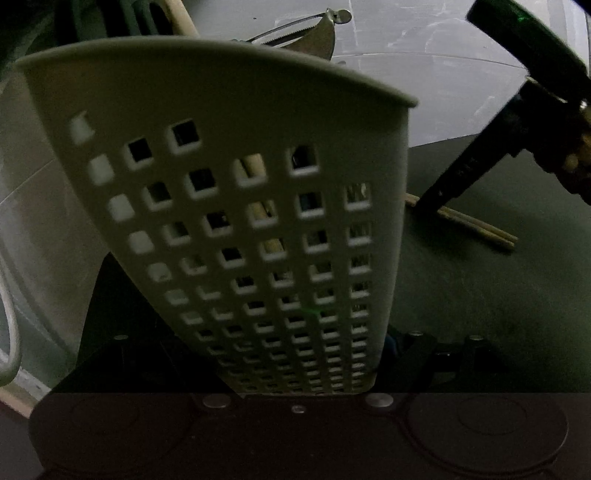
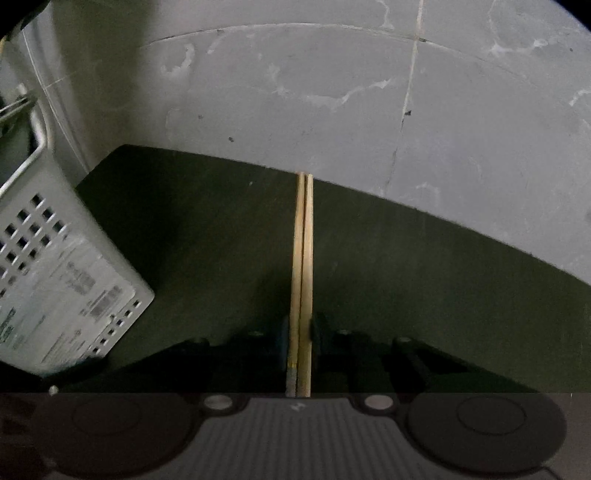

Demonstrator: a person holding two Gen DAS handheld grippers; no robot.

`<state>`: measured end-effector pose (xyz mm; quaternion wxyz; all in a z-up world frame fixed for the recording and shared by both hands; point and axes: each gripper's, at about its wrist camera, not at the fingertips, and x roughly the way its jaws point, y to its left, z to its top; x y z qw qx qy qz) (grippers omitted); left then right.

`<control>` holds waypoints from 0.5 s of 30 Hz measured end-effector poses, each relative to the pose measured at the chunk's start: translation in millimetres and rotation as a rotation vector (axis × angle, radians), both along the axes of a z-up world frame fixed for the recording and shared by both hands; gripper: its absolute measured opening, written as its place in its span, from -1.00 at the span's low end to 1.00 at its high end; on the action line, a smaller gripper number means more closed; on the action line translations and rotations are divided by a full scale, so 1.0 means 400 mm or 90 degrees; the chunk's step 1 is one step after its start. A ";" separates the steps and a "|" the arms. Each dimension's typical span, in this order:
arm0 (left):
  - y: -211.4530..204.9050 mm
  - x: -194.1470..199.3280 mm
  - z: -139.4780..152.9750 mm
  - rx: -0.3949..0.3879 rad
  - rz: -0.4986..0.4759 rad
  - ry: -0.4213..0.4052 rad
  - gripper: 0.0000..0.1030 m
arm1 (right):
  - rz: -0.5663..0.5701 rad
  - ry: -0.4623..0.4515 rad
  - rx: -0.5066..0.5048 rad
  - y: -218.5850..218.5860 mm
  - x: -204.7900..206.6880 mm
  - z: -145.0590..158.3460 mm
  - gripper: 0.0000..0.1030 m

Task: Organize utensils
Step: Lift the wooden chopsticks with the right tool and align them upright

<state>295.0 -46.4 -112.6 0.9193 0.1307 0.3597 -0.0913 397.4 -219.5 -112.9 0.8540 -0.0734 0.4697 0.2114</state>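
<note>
The right gripper (image 2: 300,343) was clamped on a pair of wooden chopsticks (image 2: 303,258), its jaws pressed against both sticks close to one end, so most of their length ran out ahead toward the far edge of the dark tabletop (image 2: 406,277). In the left wrist view the sticks looked to lie low over that surface, and whether they had lifted clear could not be told.

The left gripper (image 1: 306,369) was closed on the base of a pale perforated utensil basket (image 1: 236,192), which it held tilted. A wooden handle (image 1: 181,18) and metal tongs (image 1: 314,33) stood out above the basket's rim.

Several things could go wrong from here, as I judged it. A hold so near the end leaves a long lever, so the two sticks could scissor apart or one could slide out if the wrist turned quickly. The tips would also have to meet the basket's mouth, and with the handle and tongs already crowding it, they could catch and jam. A steeper tilt might let the contents slip out.

A printed label (image 2: 70,295) covered the basket's near wall in the right wrist view. Its text was too blurred to read, and no brand could be made out.
</note>
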 end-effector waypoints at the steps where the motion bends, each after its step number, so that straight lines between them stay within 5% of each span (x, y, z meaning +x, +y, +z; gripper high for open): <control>1: 0.004 0.001 -0.001 -0.001 -0.005 0.000 0.56 | -0.003 0.007 0.005 0.000 -0.010 0.001 -0.73; 6: 0.021 -0.005 0.000 -0.004 -0.020 0.000 0.56 | 0.007 0.035 -0.001 0.016 -0.055 0.002 -0.69; 9: 0.024 -0.003 -0.001 -0.004 -0.025 -0.001 0.56 | -0.003 0.068 0.030 0.014 -0.032 0.007 -0.33; 15: 0.037 0.003 -0.006 -0.007 -0.033 -0.001 0.56 | 0.006 0.080 -0.030 0.064 0.035 0.010 -0.34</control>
